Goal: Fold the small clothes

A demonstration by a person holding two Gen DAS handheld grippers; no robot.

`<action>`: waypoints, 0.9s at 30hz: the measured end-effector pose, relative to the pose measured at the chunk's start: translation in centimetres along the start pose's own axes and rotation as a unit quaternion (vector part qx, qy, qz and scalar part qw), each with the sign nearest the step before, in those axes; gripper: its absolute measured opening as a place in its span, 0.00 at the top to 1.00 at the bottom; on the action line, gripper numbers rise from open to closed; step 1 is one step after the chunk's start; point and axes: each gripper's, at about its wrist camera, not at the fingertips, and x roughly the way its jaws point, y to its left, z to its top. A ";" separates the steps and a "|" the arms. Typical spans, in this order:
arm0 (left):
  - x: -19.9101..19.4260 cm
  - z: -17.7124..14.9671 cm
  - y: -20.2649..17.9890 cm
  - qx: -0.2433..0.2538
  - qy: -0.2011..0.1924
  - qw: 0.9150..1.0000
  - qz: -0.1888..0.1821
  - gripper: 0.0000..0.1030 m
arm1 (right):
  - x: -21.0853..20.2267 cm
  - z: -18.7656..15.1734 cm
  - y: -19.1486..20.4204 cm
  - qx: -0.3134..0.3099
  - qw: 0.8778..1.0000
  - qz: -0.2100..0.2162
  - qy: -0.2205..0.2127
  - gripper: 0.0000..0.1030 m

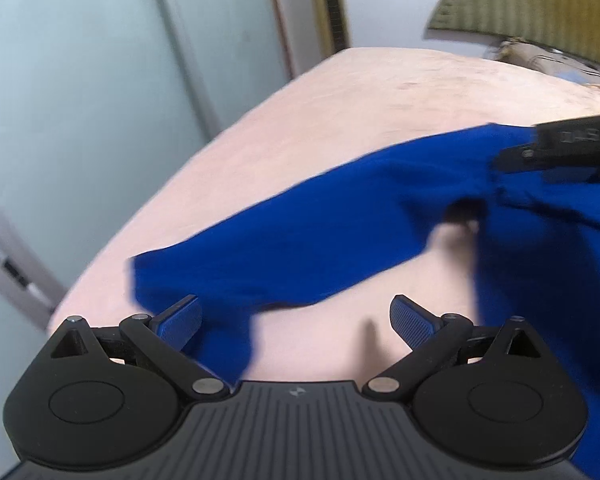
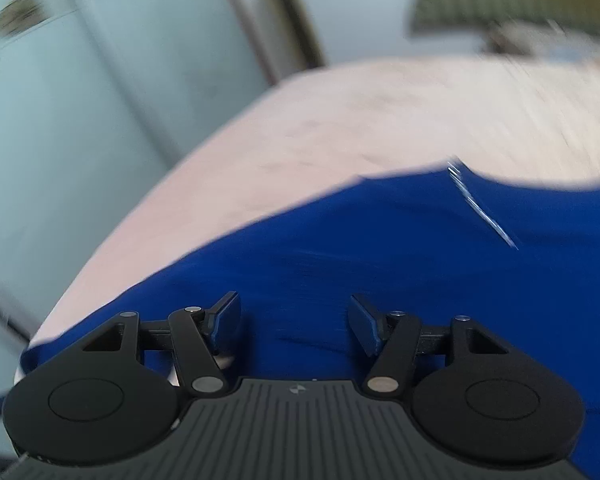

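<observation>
Both tongs stand apart with nothing clamped. Left gripper (image 1: 296, 322) hovers over the pink bed (image 1: 340, 92) near its left edge, a sleeve of the blue garment (image 1: 320, 240) just beyond and partly under its left pad. Right gripper (image 2: 294, 322) hangs over the garment's (image 2: 380, 248) body, cloth below its fingers, untouched as far as visible. Farther off, bare bed surface (image 2: 380, 120).

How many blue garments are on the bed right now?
1. A single blue garment lies spread across the pink bed cover, reaching from the near left edge towards the right; more could be hidden outside both views.
</observation>
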 end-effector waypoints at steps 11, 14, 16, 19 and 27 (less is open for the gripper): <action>-0.3 -2.4 7.1 -0.046 0.022 0.998 0.049 0.02 | 0.6 -1.9 5.9 -0.092 0.990 0.091 0.049 0.37; 0.1 -2.2 6.4 -0.032 0.020 0.997 0.061 0.02 | 0.3 -3.0 7.5 -0.124 0.982 0.121 0.075 0.37; -0.1 -1.9 7.6 -0.034 0.009 0.992 0.120 0.02 | 0.5 -3.4 8.0 -0.111 0.974 0.170 0.105 0.37; -0.6 -1.5 11.9 -0.077 0.005 0.976 0.203 0.02 | 1.7 -4.2 9.0 -0.090 0.963 0.210 0.141 0.37; -2.9 -2.5 21.5 -0.219 0.005 0.916 0.337 0.02 | 5.1 -4.0 15.5 -0.037 0.934 0.289 0.206 0.39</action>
